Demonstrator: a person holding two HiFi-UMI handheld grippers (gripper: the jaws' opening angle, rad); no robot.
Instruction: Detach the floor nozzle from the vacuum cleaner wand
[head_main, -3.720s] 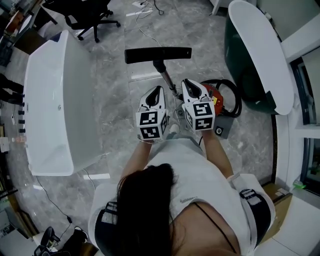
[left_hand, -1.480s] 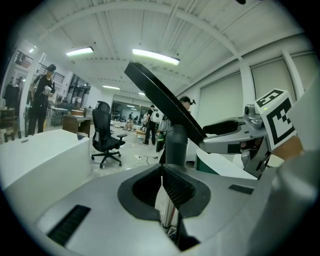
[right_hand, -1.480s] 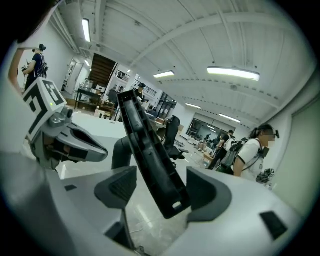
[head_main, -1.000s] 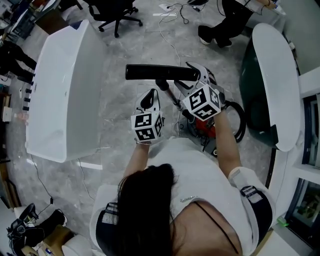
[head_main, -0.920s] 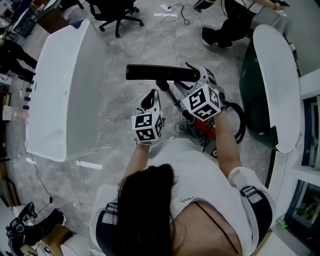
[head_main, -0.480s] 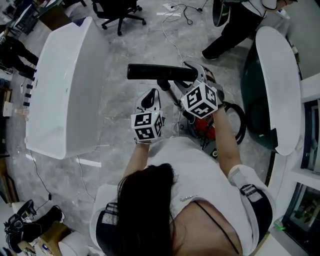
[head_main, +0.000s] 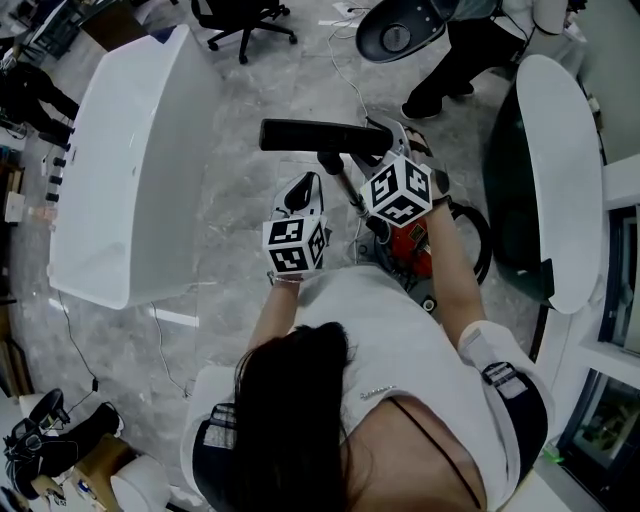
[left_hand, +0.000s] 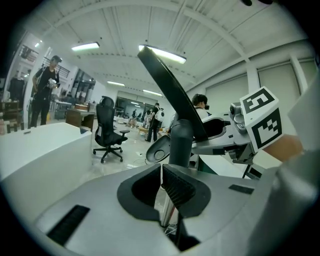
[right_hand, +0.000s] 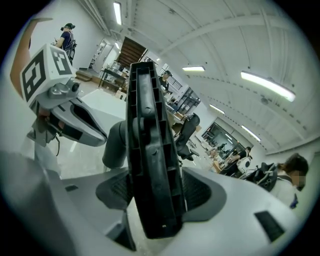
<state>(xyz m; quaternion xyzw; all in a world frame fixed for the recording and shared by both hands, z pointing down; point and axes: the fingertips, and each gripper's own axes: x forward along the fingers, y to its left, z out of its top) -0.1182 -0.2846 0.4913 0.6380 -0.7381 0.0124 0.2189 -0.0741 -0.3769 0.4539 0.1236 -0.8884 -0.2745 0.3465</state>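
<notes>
The black floor nozzle (head_main: 320, 135) hangs crosswise above the floor, its neck joined to the chrome wand (head_main: 345, 190) that runs back toward me. My left gripper (head_main: 311, 182) is shut on the wand (left_hand: 167, 202) just below the dark neck (left_hand: 181, 145). The right gripper (head_main: 388, 138) straddles the nozzle's right end. In the right gripper view the nozzle's edge (right_hand: 150, 165) fills the gap between the wide-set jaws, which have just been closing, and both pads lie against it. The right gripper (left_hand: 220, 135) also shows in the left gripper view.
The red vacuum body (head_main: 412, 248) and its black hose (head_main: 482, 240) lie on the floor under my right arm. A long white table (head_main: 120, 170) stands at the left, a round white table (head_main: 560, 150) at the right. A person's legs (head_main: 450, 80) stand beyond the nozzle.
The right gripper has rolled a little on the nozzle's end. The left gripper and wand have kept still. The person beyond the nozzle has shifted, with a round grey object now overhead.
</notes>
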